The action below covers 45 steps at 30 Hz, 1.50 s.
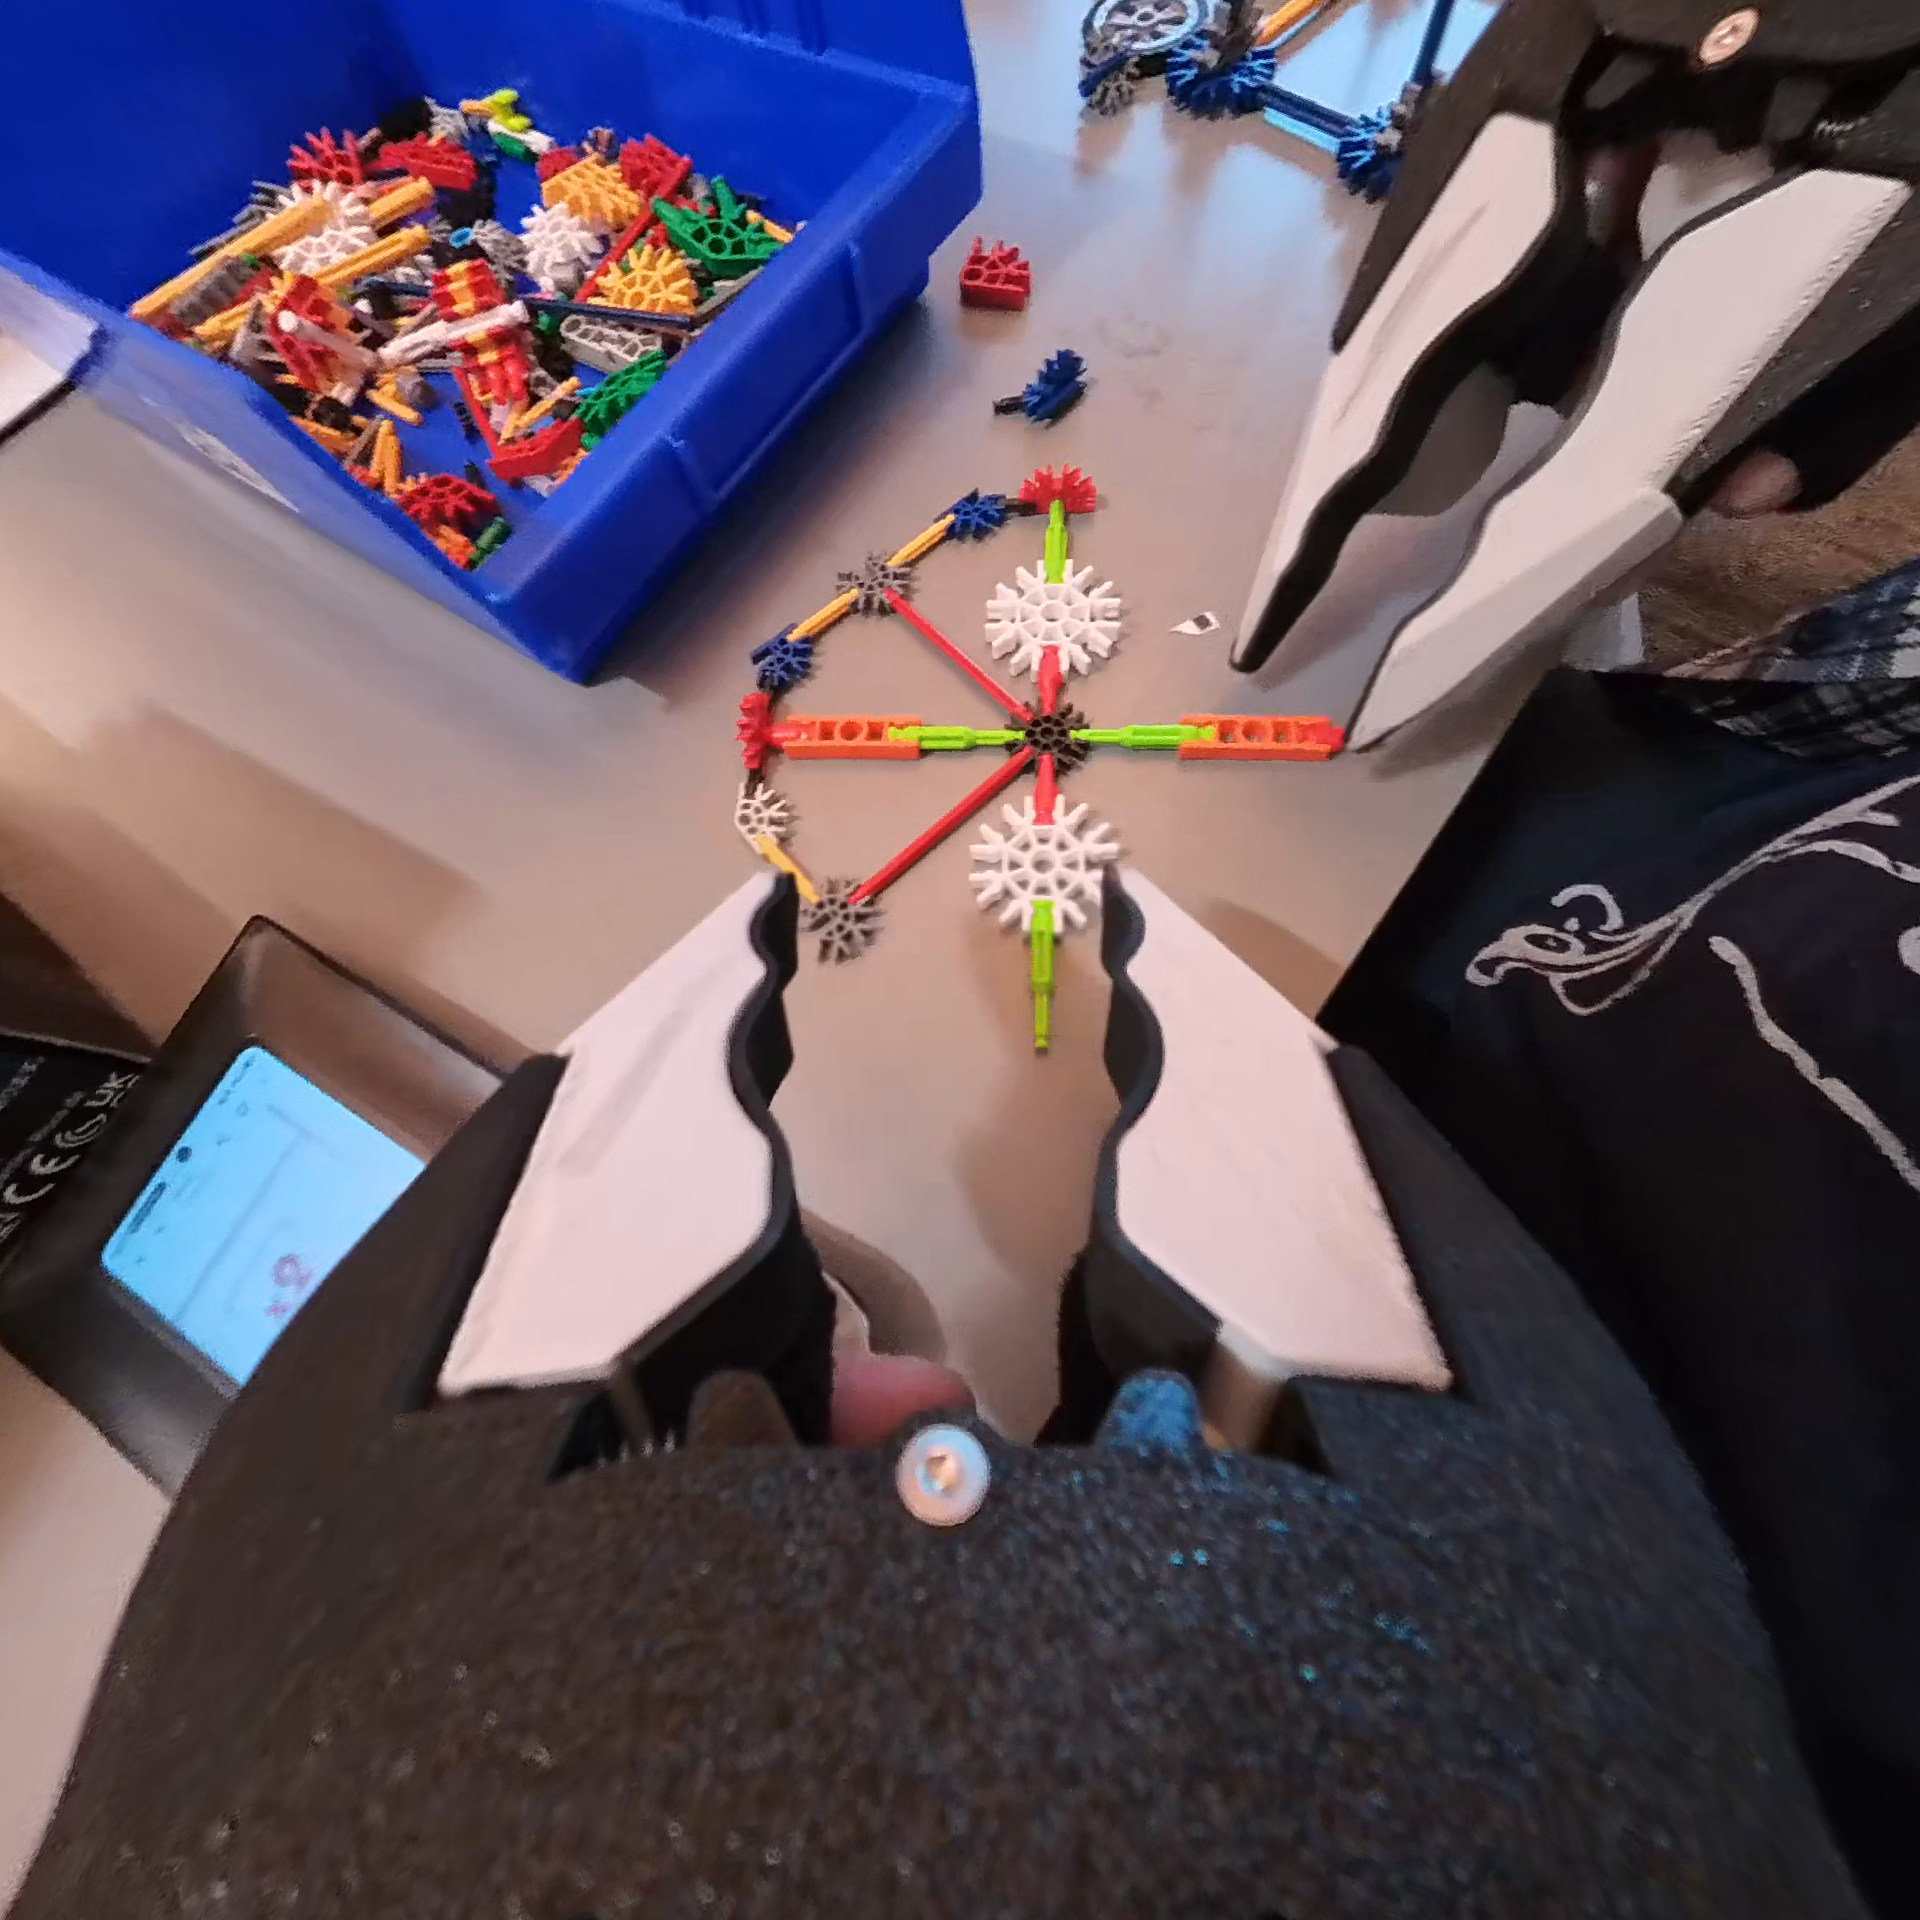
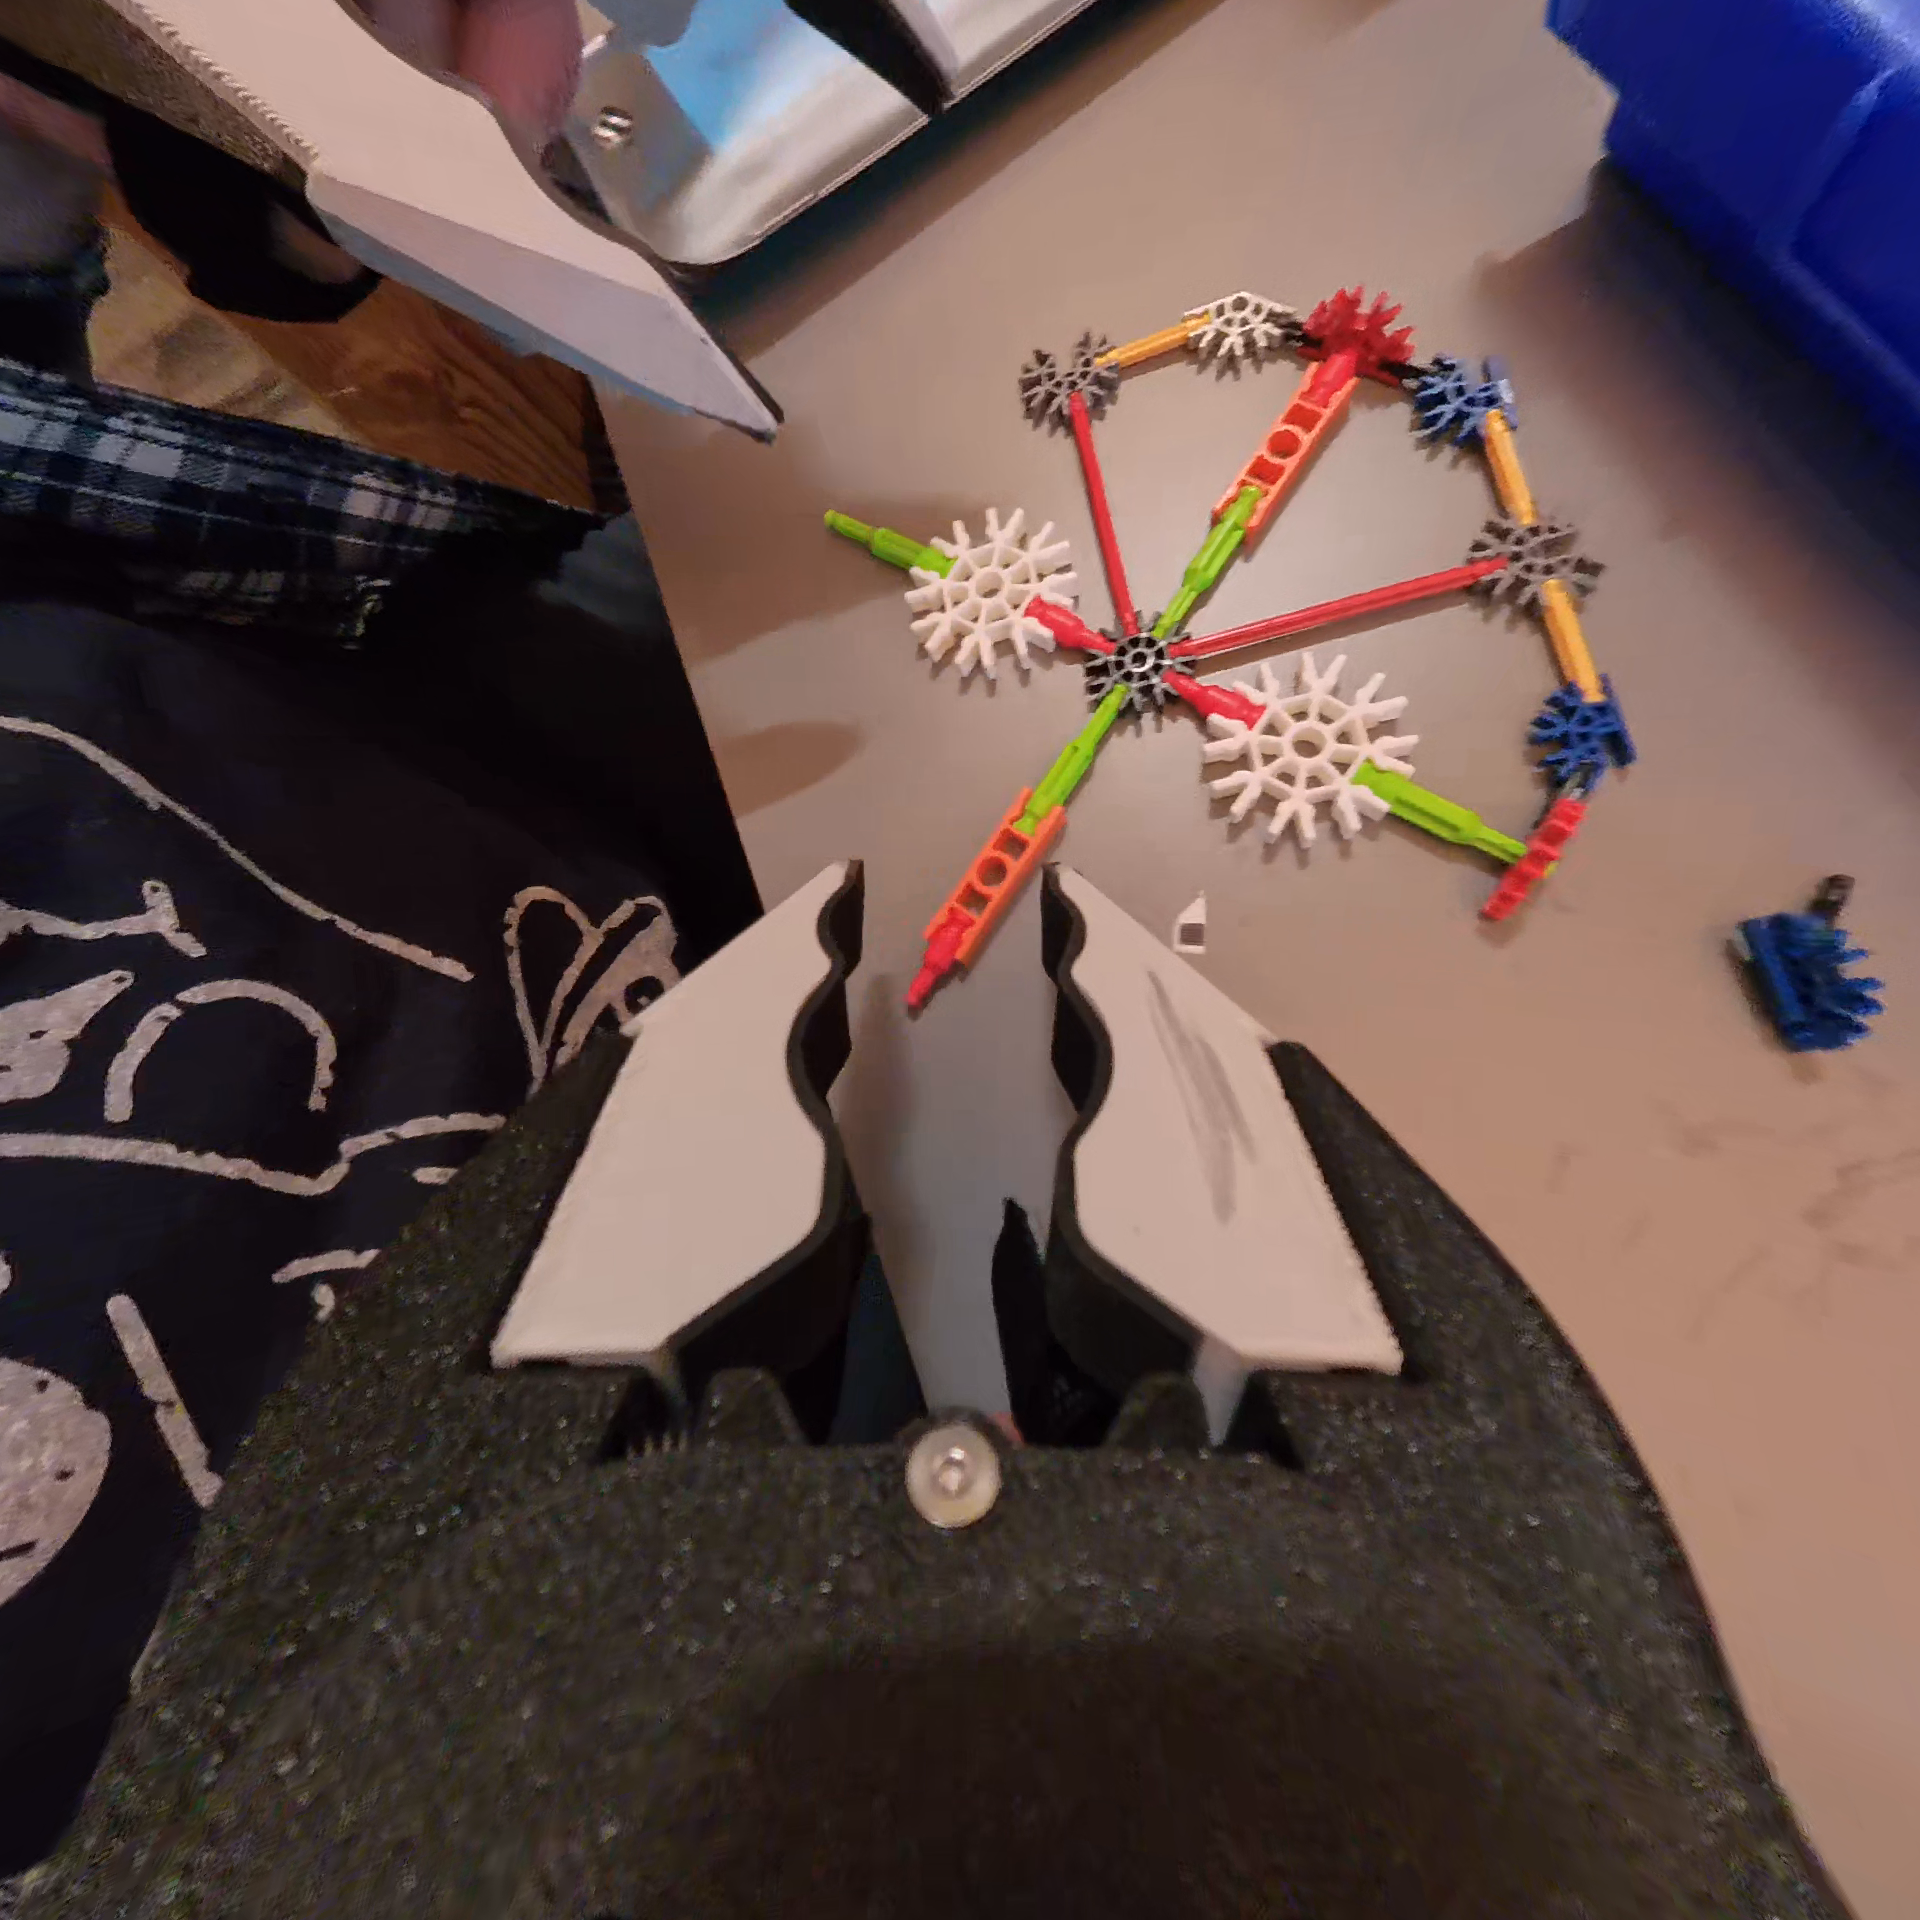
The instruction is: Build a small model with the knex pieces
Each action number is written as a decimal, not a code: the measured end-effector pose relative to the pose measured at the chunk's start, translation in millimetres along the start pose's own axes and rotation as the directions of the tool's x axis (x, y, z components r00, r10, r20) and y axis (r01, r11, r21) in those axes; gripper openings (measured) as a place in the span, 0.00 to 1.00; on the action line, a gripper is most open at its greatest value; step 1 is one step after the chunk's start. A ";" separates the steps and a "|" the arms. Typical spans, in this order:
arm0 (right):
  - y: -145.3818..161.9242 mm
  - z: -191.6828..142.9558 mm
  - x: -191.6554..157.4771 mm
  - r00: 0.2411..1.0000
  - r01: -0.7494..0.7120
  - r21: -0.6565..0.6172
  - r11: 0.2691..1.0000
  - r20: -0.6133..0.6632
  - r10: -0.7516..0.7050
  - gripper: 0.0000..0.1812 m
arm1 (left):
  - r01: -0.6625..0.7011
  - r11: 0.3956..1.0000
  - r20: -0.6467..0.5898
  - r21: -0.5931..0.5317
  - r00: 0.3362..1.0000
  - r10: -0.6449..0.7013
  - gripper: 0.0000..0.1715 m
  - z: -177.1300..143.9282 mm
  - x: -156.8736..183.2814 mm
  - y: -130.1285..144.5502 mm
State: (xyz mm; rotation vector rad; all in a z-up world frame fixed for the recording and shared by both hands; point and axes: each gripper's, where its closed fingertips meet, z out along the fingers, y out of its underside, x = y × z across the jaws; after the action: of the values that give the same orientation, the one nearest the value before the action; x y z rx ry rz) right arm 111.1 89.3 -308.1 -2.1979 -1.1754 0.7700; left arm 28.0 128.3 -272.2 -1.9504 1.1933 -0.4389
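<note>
Left gripper [image 1: 940, 894] hovering with jaws spread wide and nothing between them, tips just over the near edge of the flat rod-and-connector wheel [image 1: 1044, 732]: one tip right by a grey snowflake connector [image 1: 840, 920], the other beside a white snowflake connector [image 1: 1042, 862] with a lime rod [image 1: 1042, 982] poking out toward the camera. Right gripper [image 2: 951, 883] also parted and empty, tips either side of the end of an orange slotted piece [image 2: 992, 878] with a red rod tip [image 2: 928, 971] sticking out; touching or just above, can't tell. Wheel lying flat on the tan tabletop [image 1: 520, 810], close to the near edge, built round a black hub [image 1: 1055, 732]. Probably very light, stiff in each plastic piece but floppy at the snap joints, so likely to bend or pop apart if lifted by one thin rod. Safer grab spots, at a guess: the orange piece or a chunky white connector. Further out: loose blue connector [image 1: 1049, 384], loose red connector [image 1: 994, 272], blue bin [image 1: 727, 447] full of spare pieces far left, phone [image 1: 249, 1210] near left.
</note>
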 end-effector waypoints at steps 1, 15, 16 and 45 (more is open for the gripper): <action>0.8 2.2 -2.6 1.000 0.004 -0.003 1.000 0.009 -0.004 0.18 | -0.014 1.000 -0.014 0.000 1.000 0.014 0.34 0.2 4.0 -0.2; -11.0 2.4 -11.2 0.997 -0.005 0.075 0.997 0.072 -0.001 0.18 | -0.154 0.984 -0.194 0.092 0.966 0.170 0.34 -1.1 78.3 -9.8; -11.0 0.9 -9.5 0.998 -0.005 0.077 0.997 0.067 0.000 0.18 | -0.154 0.983 -0.193 0.098 0.966 0.170 0.34 -0.6 79.7 -10.4; -168.9 17.1 203.2 0.828 0.407 -0.406 0.818 -0.214 -0.518 0.08 | -0.105 0.972 -0.221 0.210 0.963 0.152 0.33 46.9 92.4 -32.8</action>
State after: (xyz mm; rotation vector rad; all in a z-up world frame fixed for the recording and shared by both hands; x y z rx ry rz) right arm 98.8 348.1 -253.5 -2.0428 -1.6818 -0.0055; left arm 123.2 77.6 -286.1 -1.6738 1.3633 -0.7078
